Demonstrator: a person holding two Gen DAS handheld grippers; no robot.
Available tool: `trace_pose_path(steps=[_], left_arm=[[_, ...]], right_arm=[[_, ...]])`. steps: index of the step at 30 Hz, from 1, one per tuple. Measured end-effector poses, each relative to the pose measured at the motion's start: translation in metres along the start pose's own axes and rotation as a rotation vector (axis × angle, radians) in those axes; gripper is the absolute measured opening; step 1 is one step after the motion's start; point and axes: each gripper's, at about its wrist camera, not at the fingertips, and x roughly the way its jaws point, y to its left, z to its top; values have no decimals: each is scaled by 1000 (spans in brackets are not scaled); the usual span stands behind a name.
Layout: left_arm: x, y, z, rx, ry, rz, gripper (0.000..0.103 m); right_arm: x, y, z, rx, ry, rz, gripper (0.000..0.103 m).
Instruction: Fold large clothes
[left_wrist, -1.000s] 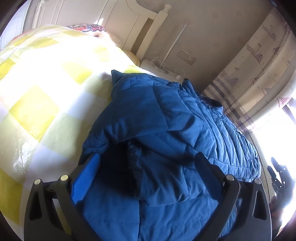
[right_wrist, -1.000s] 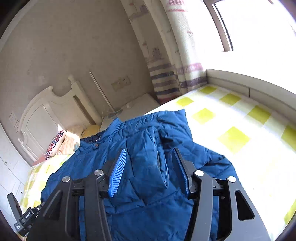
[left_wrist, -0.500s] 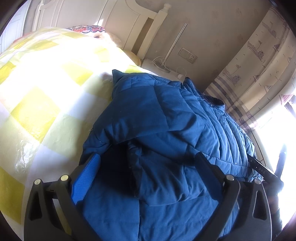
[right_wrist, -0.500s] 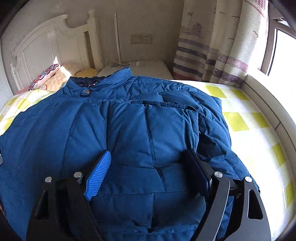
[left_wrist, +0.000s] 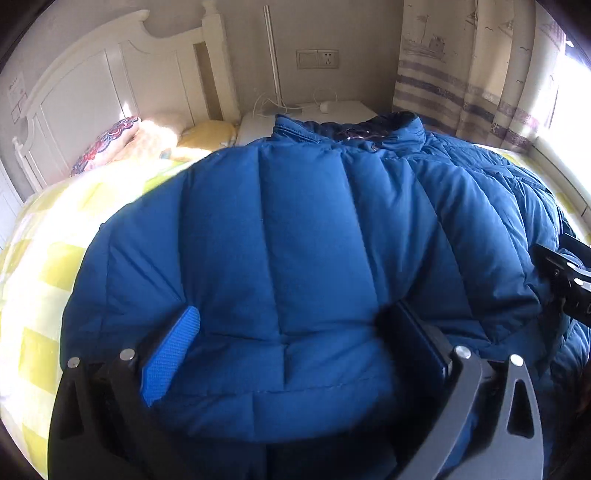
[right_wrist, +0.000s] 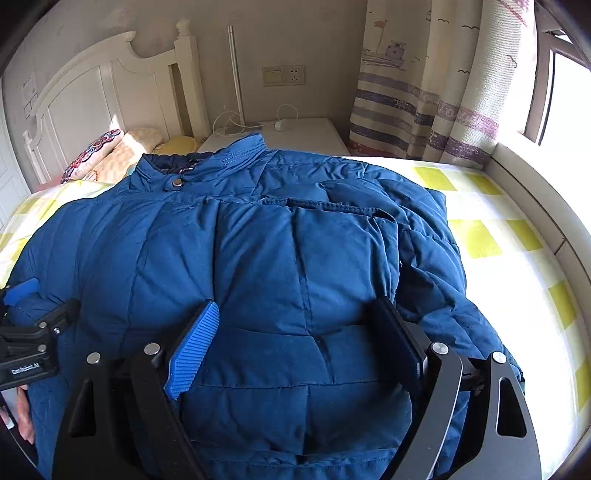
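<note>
We are holding the right claw (right_wrist: 295, 350) spread, its jaws just opened over the blue jacket (right_wrist: 258, 266) without pinching it, and the left claw (left_wrist: 295, 354) spread too. The jacket is lying on the bed (right_wrist: 491, 236), sleeves in. Next we are judging a firm grip at the hem for an even fold toward the collar (right_wrist: 207, 162).

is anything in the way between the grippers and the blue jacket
Nothing visible. The left gripper and right gripper both sit directly over the blue jacket on the bed, jaws spread wide with padded fabric bulging between them.
</note>
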Motion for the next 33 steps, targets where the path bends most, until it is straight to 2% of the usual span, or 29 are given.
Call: trace_pose_path(steps=[2, 3, 5, 7, 9, 11, 12, 15, 19, 22, 26, 29, 32, 33], left_arm=[[-7, 1, 3, 2, 22, 10, 101], [-14, 2, 7, 13, 6, 3, 100], [-31, 6, 23, 37, -92, 18, 100], [-32, 22, 43, -4, -126, 44, 101], [-6, 47, 63, -82, -52, -8, 100], [32, 66, 64, -131, 59, -3, 101], [44, 71, 58, -135, 77, -24, 101], [45, 74, 50, -135, 32, -32, 101], [45, 69, 48, -116, 25, 11, 101], [46, 67, 49, -112, 26, 21, 101], [46, 63, 50, -108, 18, 40, 101], [45, 62, 50, -102, 14, 52, 101], [44, 61, 49, -105, 15, 53, 101], [45, 61, 49, -107, 15, 52, 101]], right_arm=[[1, 0, 1, -1, 5, 2, 84], [2, 1, 1, -3, 11, 1, 84], [2, 1, 1, -4, 15, 1, 85], [2, 1, 1, -1, 14, 6, 85], [1, -1, 1, 4, 12, 12, 85], [1, -1, 1, 5, 12, 14, 85], [1, -1, 1, 5, 11, 16, 85], [0, -1, 1, 5, 8, 21, 85], [-1, 1, 2, -5, 7, 13, 86], [-10, 10, 14, -37, 19, -28, 85], [-29, 30, 52, -59, -82, -7, 86], [-3, 50, 75, -110, -34, -11, 86], [46, 64, 73, -153, 103, -9, 87], [52, 65, 68, -175, 78, -14, 87]])
